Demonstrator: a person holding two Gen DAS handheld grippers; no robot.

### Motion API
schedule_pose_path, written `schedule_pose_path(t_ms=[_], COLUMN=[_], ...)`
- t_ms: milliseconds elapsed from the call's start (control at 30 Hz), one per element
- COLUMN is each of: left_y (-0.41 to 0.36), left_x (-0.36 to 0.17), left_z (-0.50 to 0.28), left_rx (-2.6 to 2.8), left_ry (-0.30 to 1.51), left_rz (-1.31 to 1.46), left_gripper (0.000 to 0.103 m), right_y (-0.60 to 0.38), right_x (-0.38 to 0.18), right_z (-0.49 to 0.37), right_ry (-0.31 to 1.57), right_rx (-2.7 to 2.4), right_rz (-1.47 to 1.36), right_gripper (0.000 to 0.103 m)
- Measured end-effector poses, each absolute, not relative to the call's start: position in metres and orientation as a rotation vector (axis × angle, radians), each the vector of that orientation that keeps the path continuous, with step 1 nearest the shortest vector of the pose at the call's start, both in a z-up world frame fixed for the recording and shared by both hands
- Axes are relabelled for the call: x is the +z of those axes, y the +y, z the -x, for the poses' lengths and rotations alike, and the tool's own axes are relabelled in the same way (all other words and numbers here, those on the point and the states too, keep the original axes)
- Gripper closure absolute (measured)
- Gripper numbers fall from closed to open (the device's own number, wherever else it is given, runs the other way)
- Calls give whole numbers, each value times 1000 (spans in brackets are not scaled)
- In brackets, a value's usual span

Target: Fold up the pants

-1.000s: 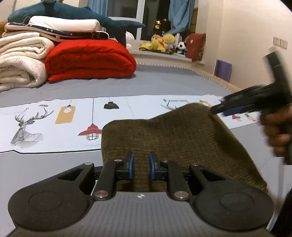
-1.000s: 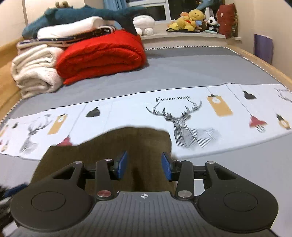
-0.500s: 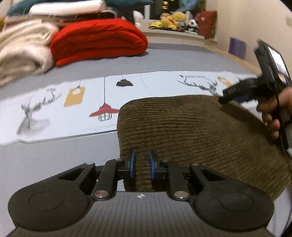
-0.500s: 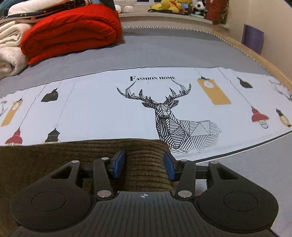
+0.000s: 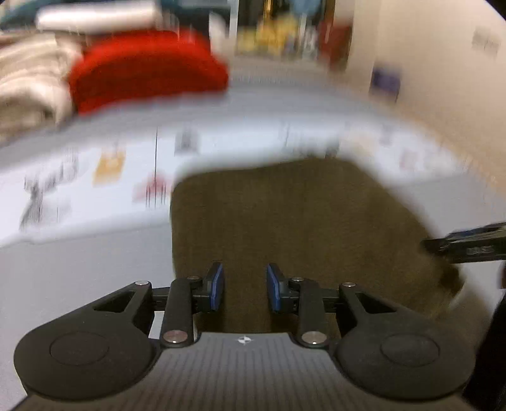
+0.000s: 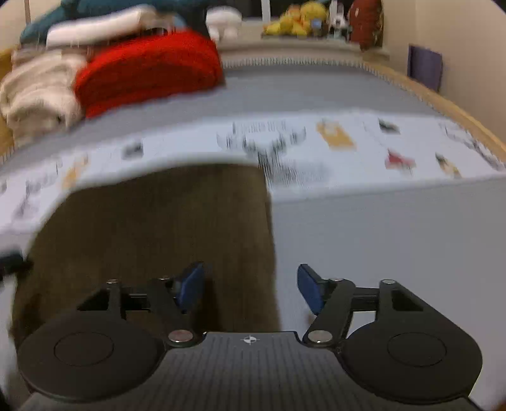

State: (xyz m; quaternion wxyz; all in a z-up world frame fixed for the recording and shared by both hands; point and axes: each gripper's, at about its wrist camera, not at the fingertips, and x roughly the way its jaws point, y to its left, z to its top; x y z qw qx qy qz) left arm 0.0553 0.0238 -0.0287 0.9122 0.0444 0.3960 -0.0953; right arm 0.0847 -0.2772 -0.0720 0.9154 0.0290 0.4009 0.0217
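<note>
The brown corduroy pants lie folded flat on the grey bed, partly over a white printed cloth. My left gripper is open, its blue pads apart above the near edge of the pants, holding nothing. The other gripper's tip shows at the right edge of that view. In the right wrist view the pants fill the lower left, and my right gripper is wide open over their right edge, empty. Both views are motion-blurred.
A red folded blanket and cream blankets are stacked at the far left of the bed. Plush toys sit on the window sill. A wooden bed edge and wall run along the right.
Both grippers have opened and let go of the pants, which now lie flat. Both cameras have pulled back and risen; the views are blurred by motion.
</note>
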Motion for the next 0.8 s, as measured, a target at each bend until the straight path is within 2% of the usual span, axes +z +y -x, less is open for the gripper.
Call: schedule_pose_path(t_ms=[100, 200, 233, 267, 367, 567, 800], left_y=[12, 9, 7, 5, -6, -10, -21], left_x=[-31, -26, -24, -21, -9, 15, 23], left_z=[-50, -36, -30, -22, 4, 46, 68], left_rx=[-172, -140, -139, -144, -154, -96, -48], left_ry=[836, 860, 856, 847, 786, 663, 722], left_rz=[-157, -110, -99, -97, -154, -109, -48], left_gripper=[70, 65, 55, 41, 21, 9, 9], right_y=[-287, -287, -286, -285, -282, -274, -267], right_x=[-78, -74, -74, -73, -65, -52, -35], right_z=[-75, -70, -65, -61, -47, -20, 7], right_ry=[872, 888, 888, 885, 879, 887, 889], right_rx=[2, -27, -33, -42, -67, -83, -89], right_rz=[-155, -157, -153, -153, -152, -135, -120], right_gripper=[22, 21, 19, 19, 18, 14, 8])
